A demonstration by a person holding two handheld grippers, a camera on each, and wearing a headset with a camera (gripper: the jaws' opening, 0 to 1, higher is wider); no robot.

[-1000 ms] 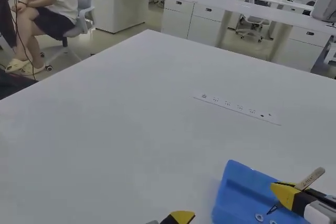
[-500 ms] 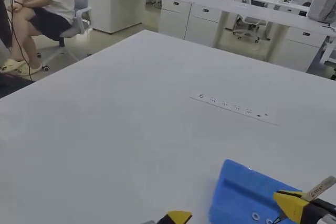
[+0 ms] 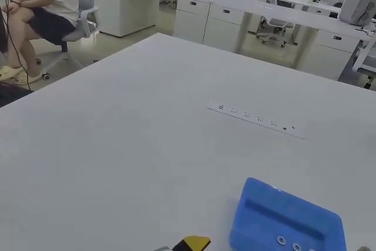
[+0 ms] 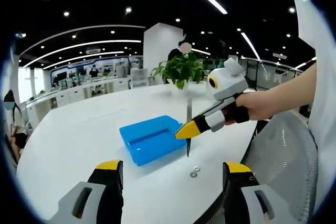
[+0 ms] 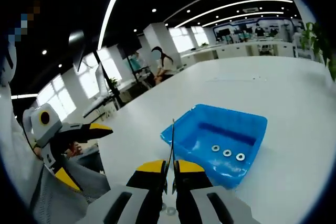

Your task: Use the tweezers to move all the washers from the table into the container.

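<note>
Three washers (image 5: 227, 152) lie in the container (image 5: 247, 115); at least two loose washers (image 4: 195, 172) are left on the worktop (image 4: 68, 140) just beside it. My right gripper (image 5: 169, 174) pinches the tweezers (image 5: 172, 140) above them. My left gripper (image 4: 173, 182) hangs wide, empty.

The left tool (image 4: 173, 167) gapes wide, the right tool (image 5: 169, 169) clamps the tweezers (image 5: 172, 141).

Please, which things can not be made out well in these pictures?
1. Table washers: right gripper view, partly hidden by the fingers; count unclear.
2. Tweezers: left gripper view, tips too small to show a held washer.
3. Container: head view, near side cut by the bottom edge.
</note>
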